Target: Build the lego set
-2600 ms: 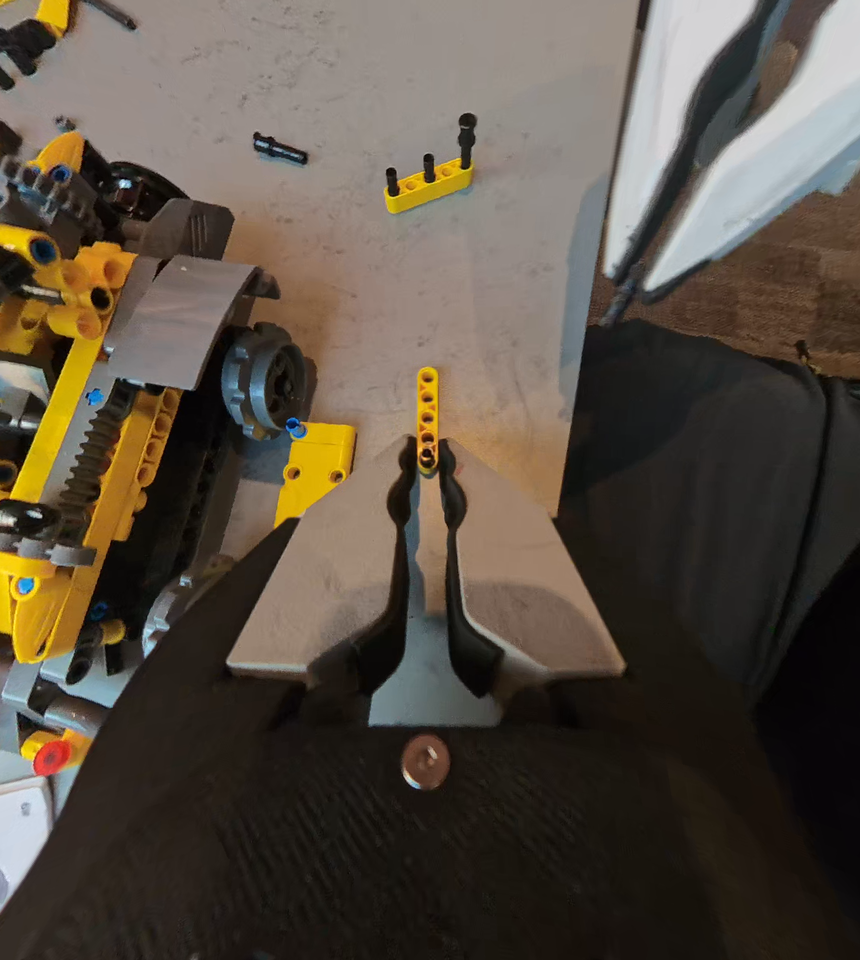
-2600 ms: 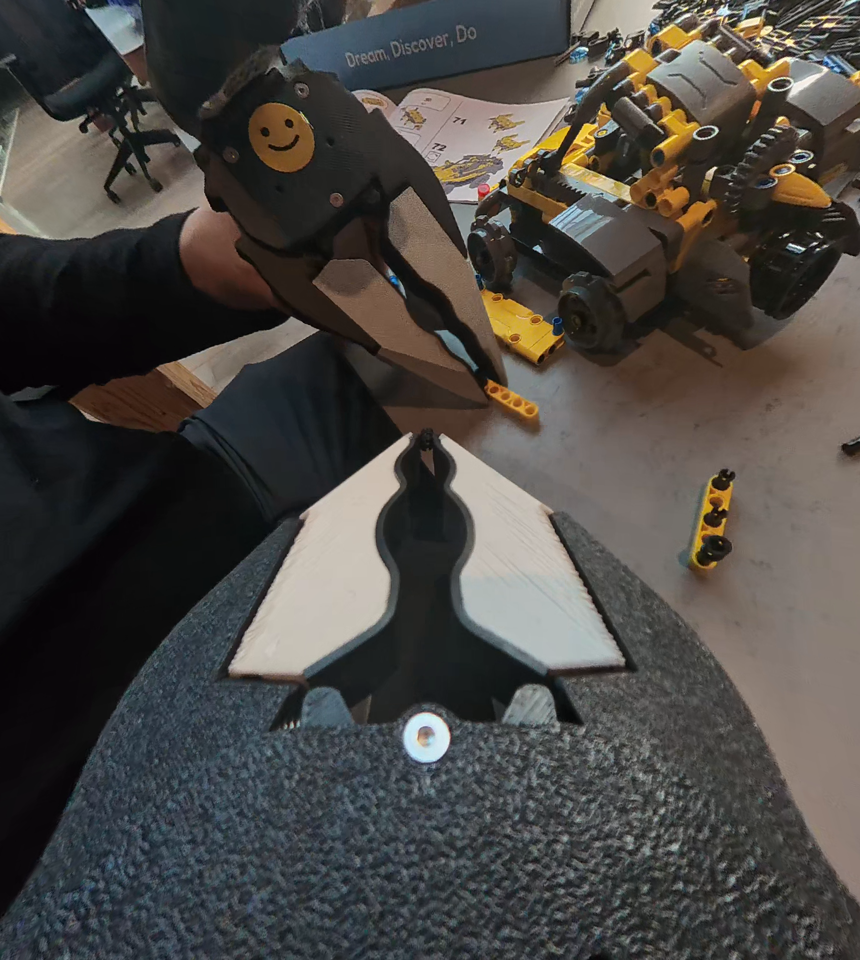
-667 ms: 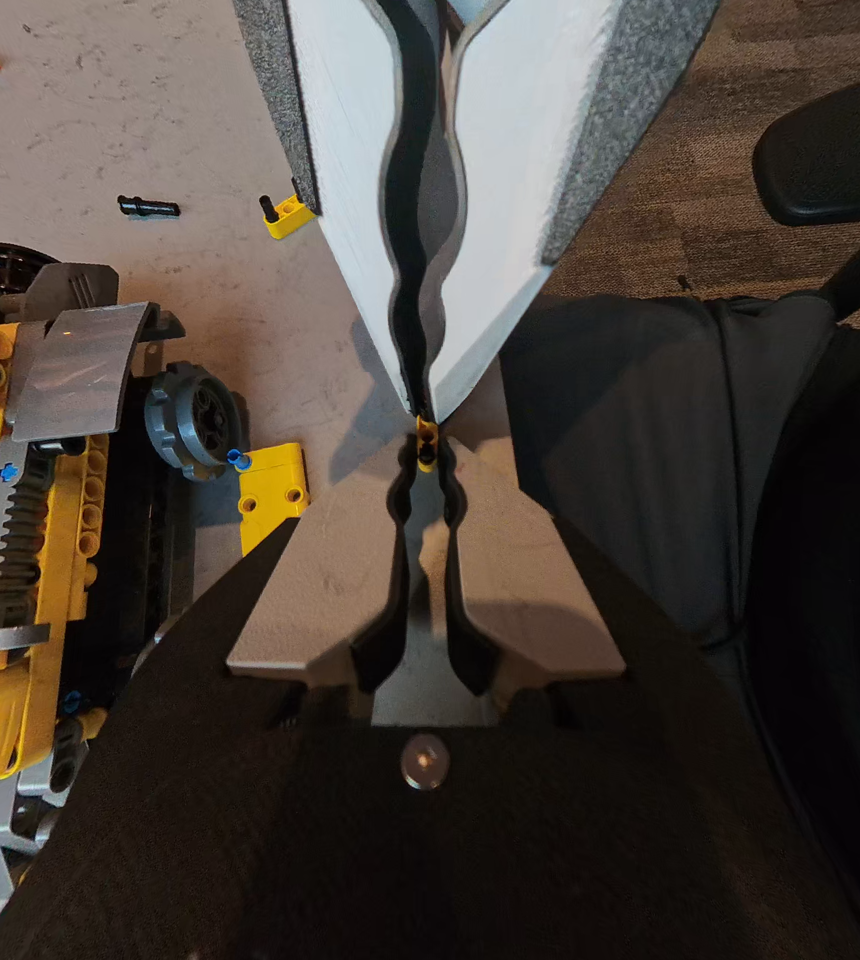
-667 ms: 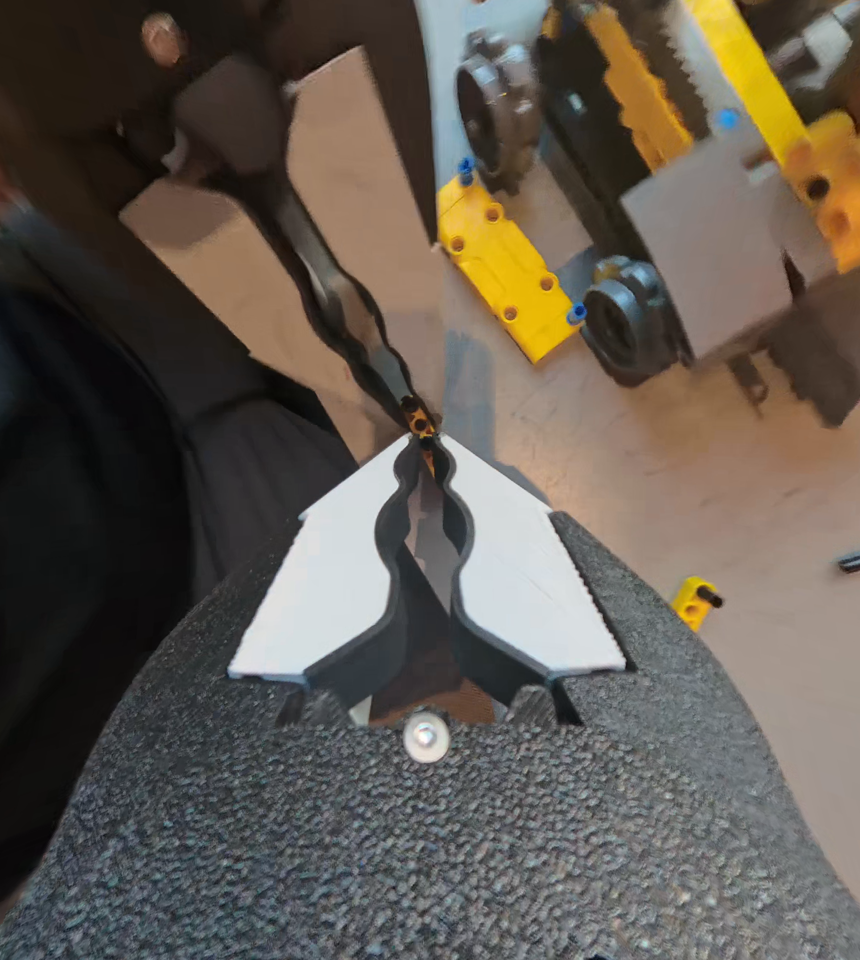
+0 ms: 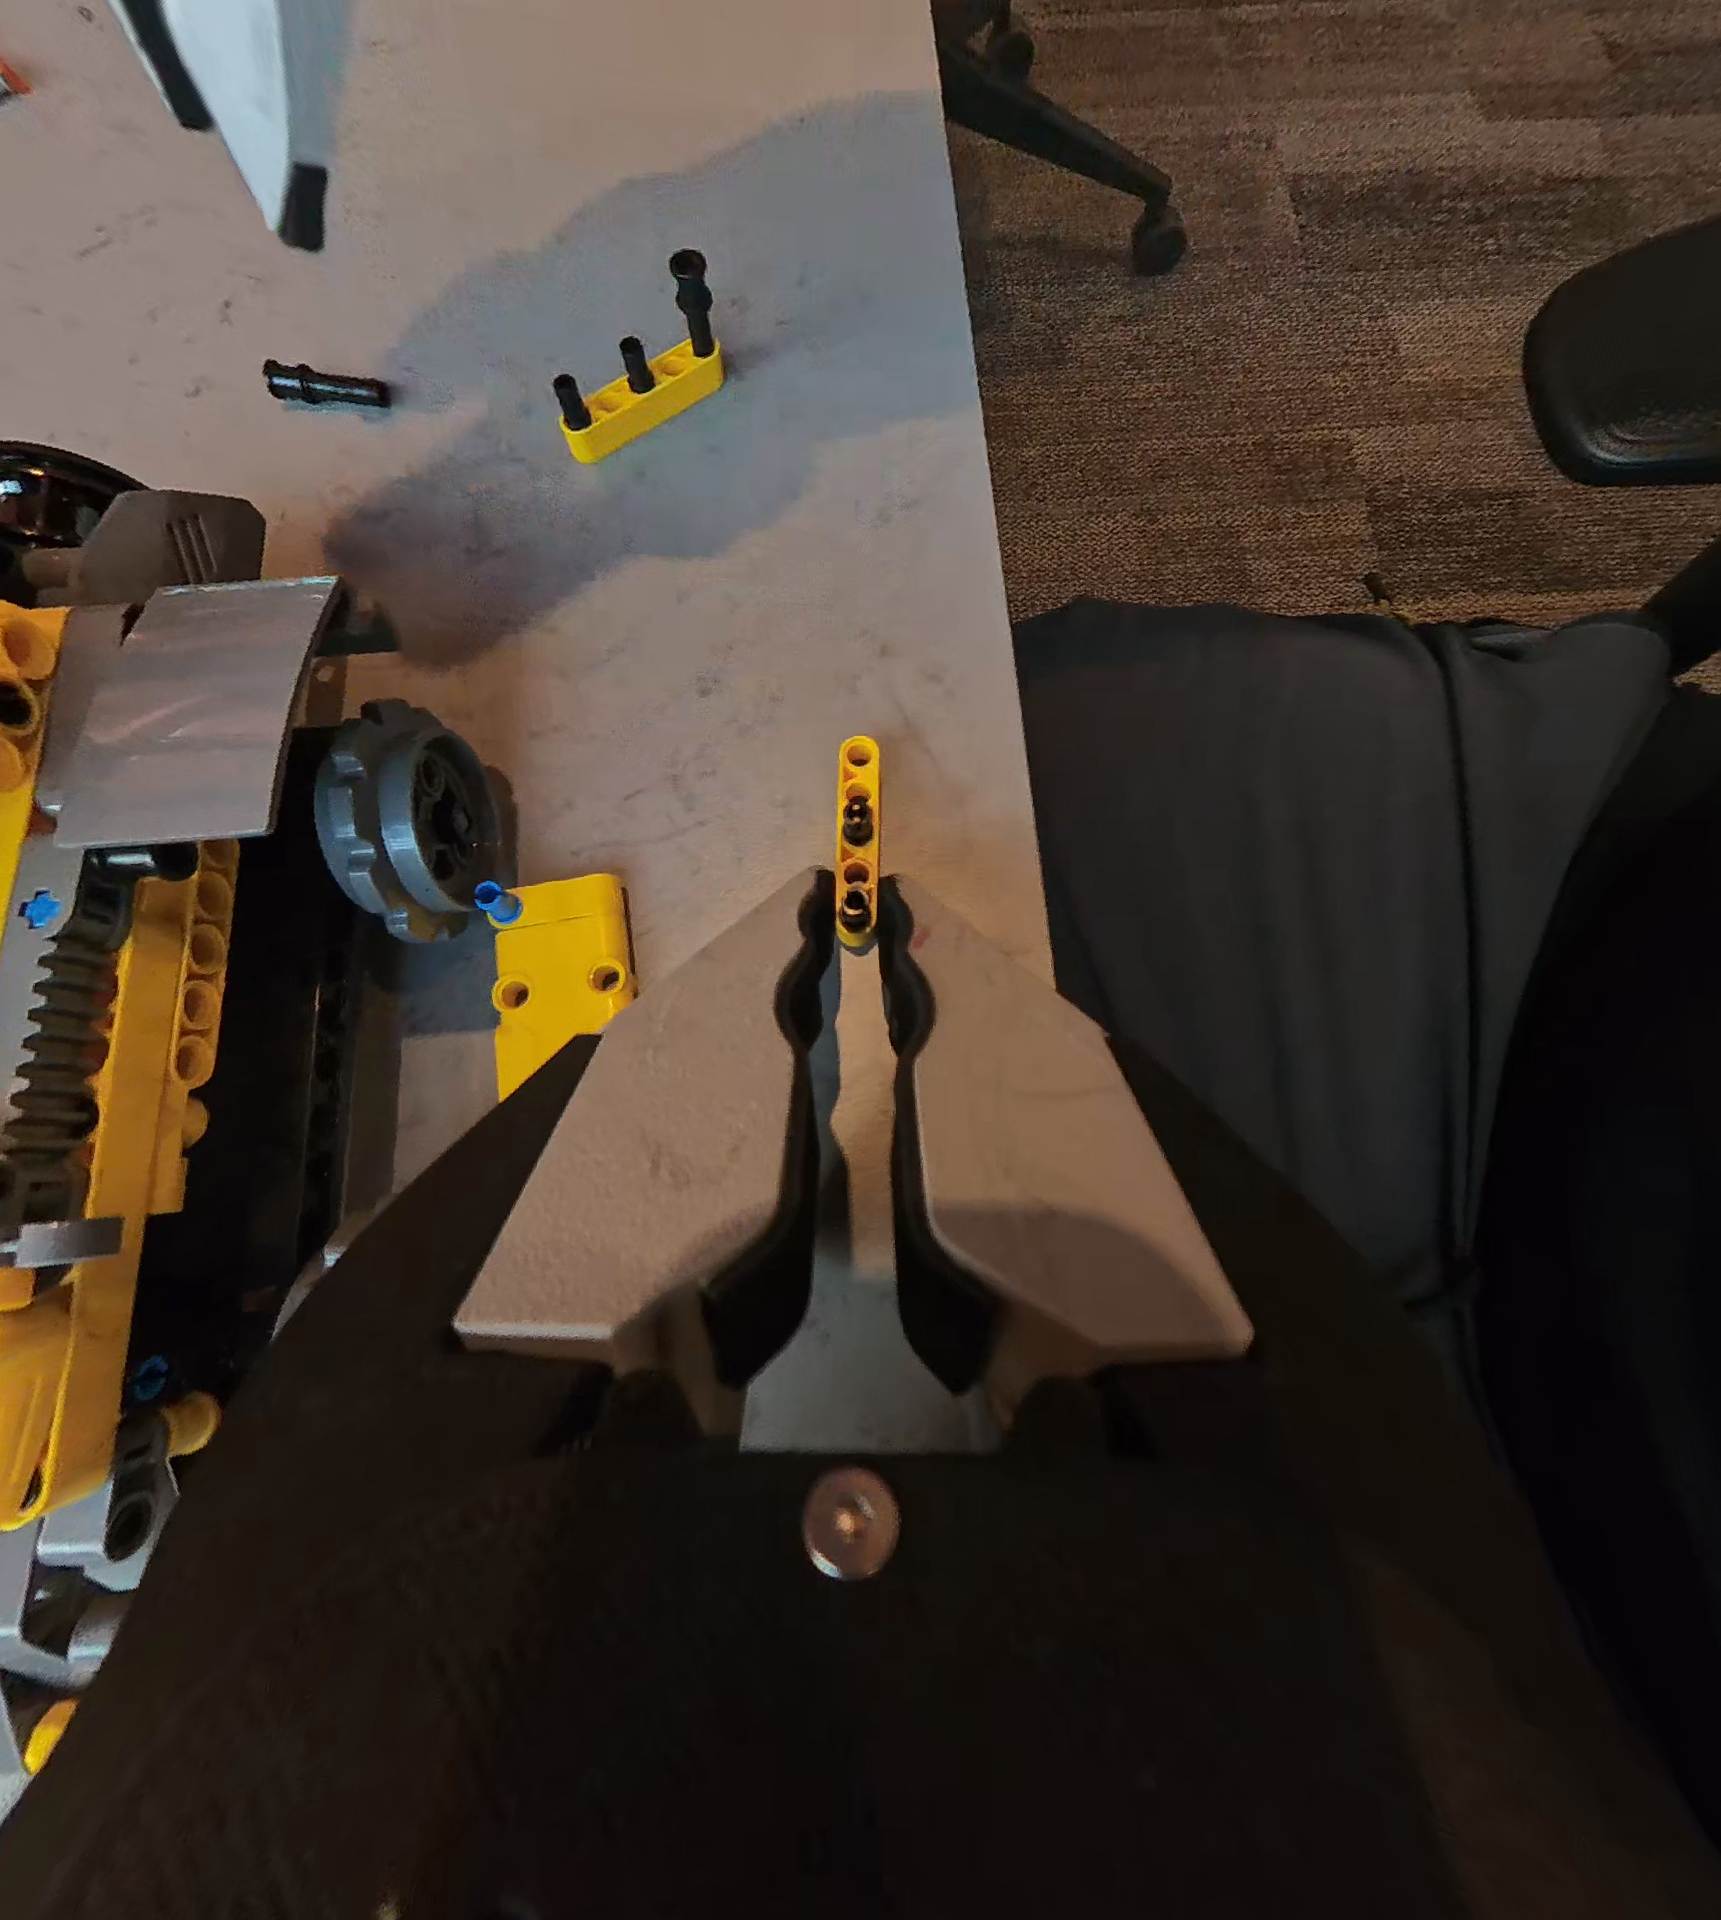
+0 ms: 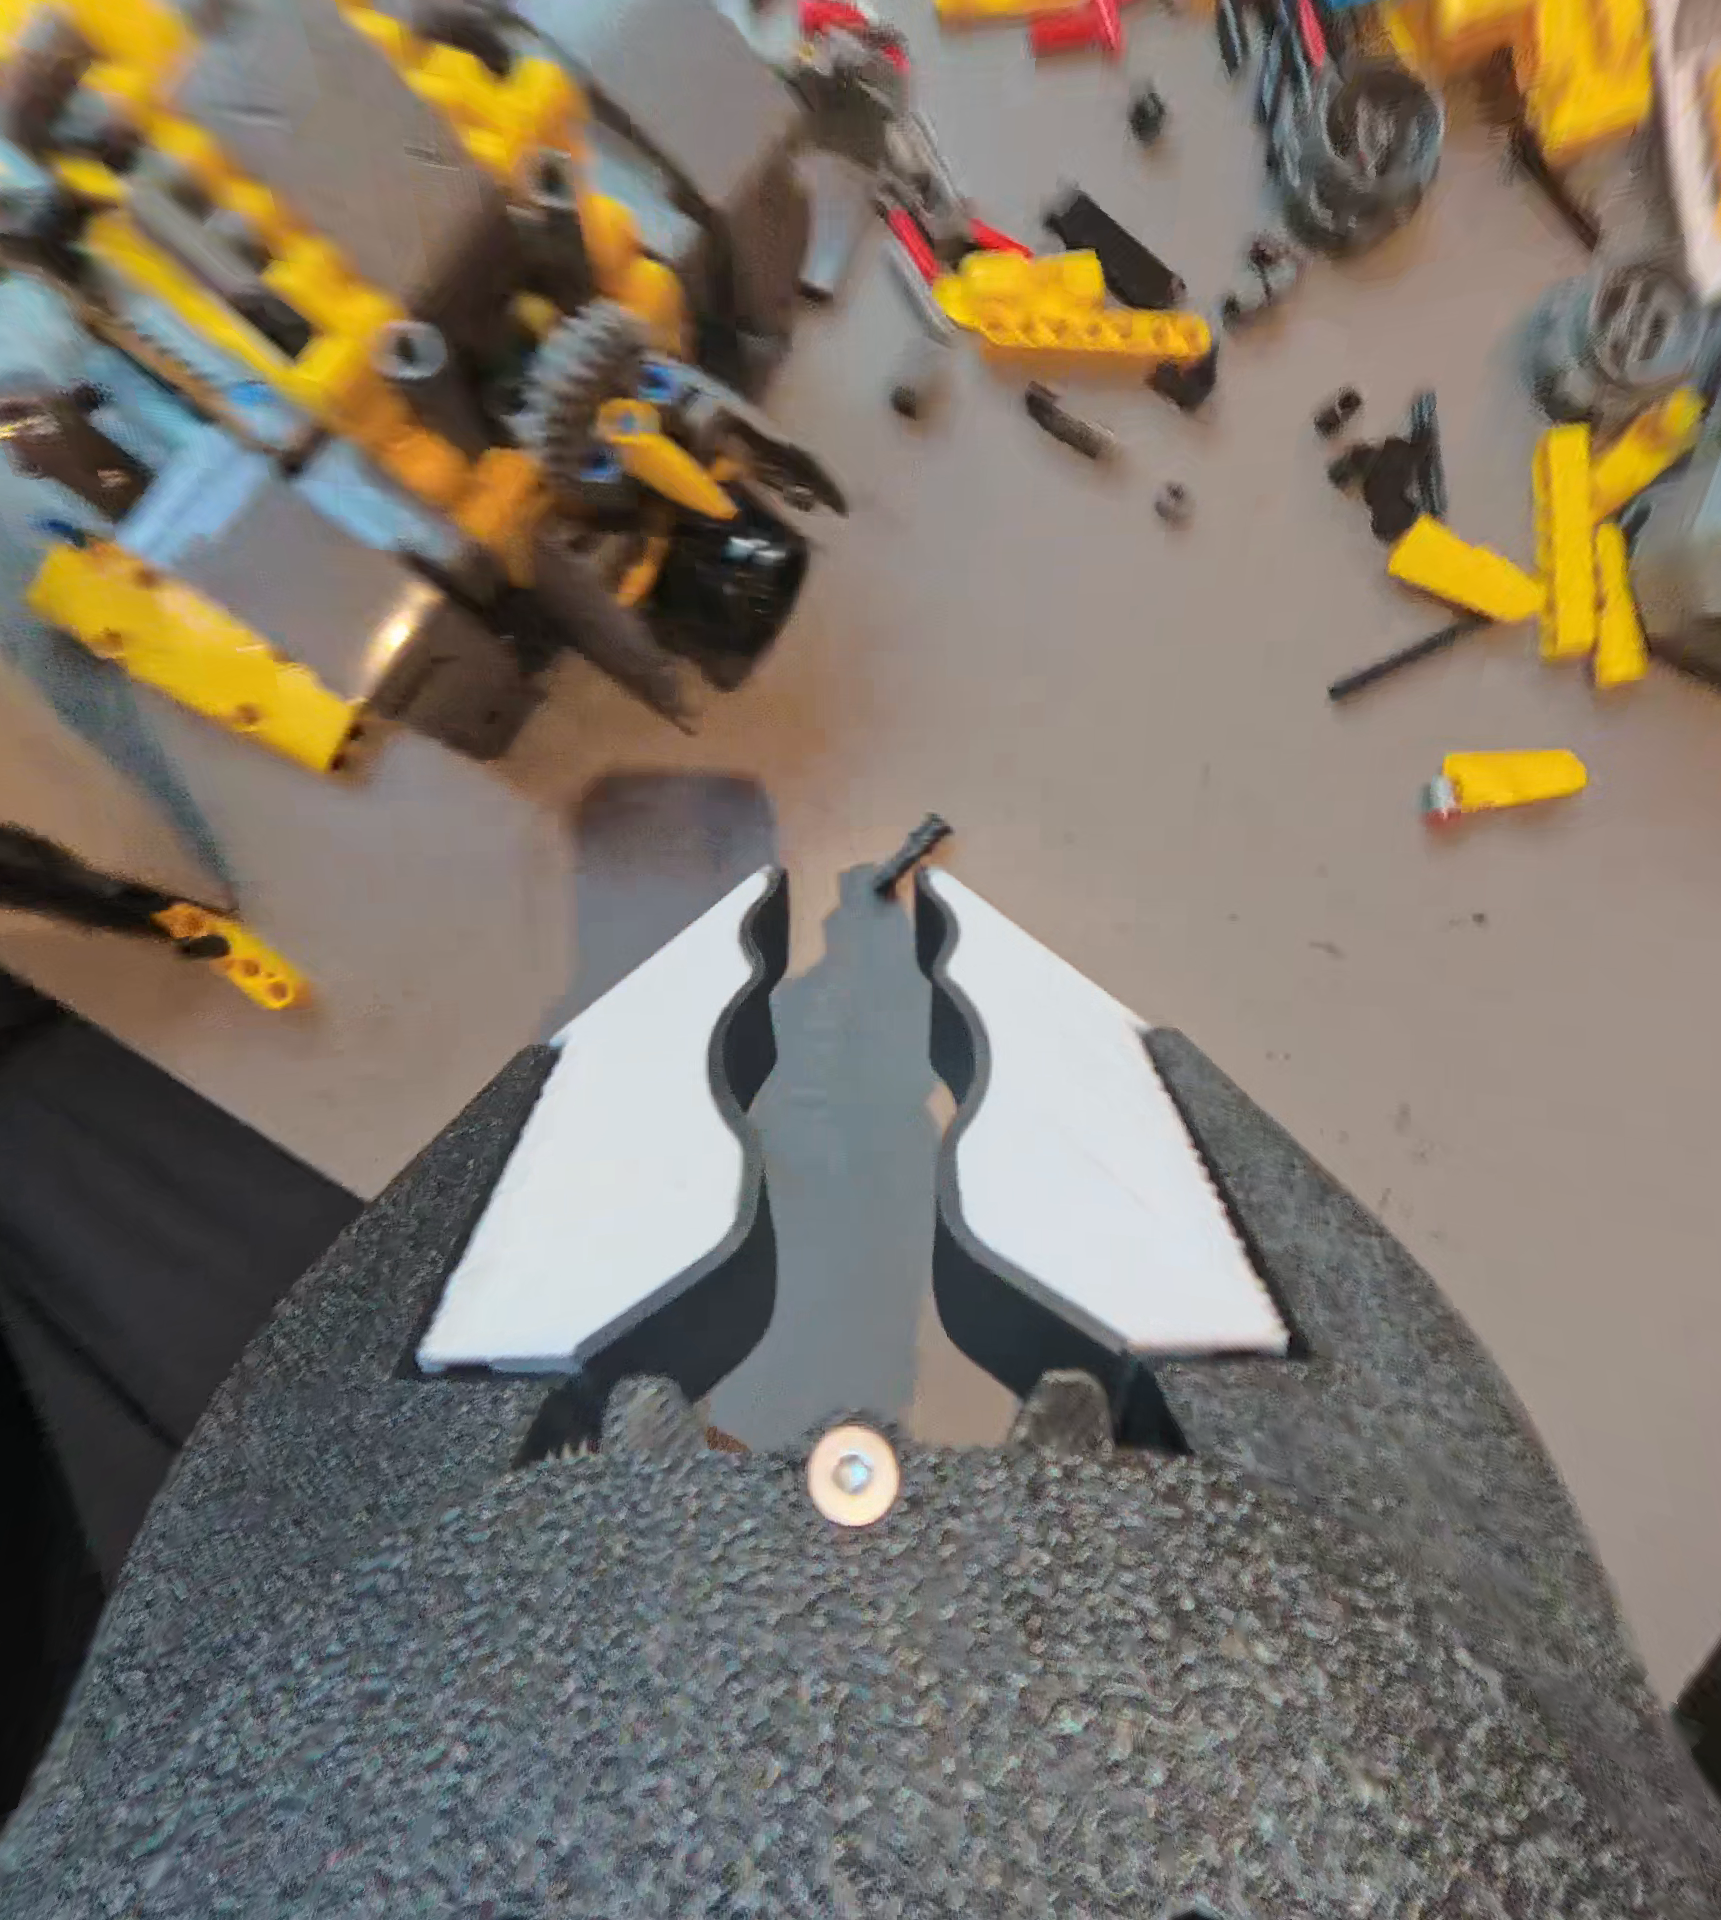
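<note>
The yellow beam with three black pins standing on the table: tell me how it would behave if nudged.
The yellow beam is narrow and stands on its long edge, so it would probably tip. It looks like stiff, light plastic. Its upright pins would likely stop any roll.

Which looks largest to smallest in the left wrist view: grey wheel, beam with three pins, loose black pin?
1. Grey wheel.
2. Beam with three pins.
3. Loose black pin.
The wheel lies nearer the camera, which may exaggerate its lead.
</note>
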`<state>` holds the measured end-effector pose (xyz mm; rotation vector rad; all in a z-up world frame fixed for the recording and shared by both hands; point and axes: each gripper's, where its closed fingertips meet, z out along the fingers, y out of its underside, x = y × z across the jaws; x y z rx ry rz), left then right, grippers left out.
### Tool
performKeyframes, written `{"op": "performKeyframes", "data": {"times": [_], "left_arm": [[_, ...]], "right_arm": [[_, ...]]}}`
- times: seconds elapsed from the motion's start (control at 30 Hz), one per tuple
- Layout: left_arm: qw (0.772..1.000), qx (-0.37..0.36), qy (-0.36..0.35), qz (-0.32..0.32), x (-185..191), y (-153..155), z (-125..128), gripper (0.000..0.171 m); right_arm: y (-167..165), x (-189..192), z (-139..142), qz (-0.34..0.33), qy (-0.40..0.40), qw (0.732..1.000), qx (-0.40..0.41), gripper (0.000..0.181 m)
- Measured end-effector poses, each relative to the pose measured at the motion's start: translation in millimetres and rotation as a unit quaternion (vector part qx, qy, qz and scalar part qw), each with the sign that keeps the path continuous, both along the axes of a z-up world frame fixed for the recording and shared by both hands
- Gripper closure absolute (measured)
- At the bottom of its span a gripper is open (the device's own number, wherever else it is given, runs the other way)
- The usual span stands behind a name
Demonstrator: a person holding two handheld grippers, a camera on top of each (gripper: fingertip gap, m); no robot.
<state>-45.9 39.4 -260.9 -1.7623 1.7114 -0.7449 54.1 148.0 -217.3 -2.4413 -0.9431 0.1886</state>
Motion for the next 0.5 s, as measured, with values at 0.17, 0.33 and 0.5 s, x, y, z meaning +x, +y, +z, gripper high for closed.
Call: {"op": "performKeyframes", "data": {"times": [0.17,0.33,0.5], "left_arm": [[1.000,-0.004,0.000,0.005,-0.5,1.0,0.0,0.167],[1.000,0.001,0.000,0.007,-0.9,1.0,-0.1,0.167],[1.000,-0.005,0.001,0.016,-2.1,3.1,0.1,0.164]], "right_arm": [[17.6,11.1,-41.5,-0.032,-0.038,0.995,-0.083,0.152],[19.0,6.7,-48.6,-0.031,-0.011,0.995,-0.095,0.175],[8.9,-11.8,-33.3,-0.008,0.041,0.997,-0.064,0.175]]}}
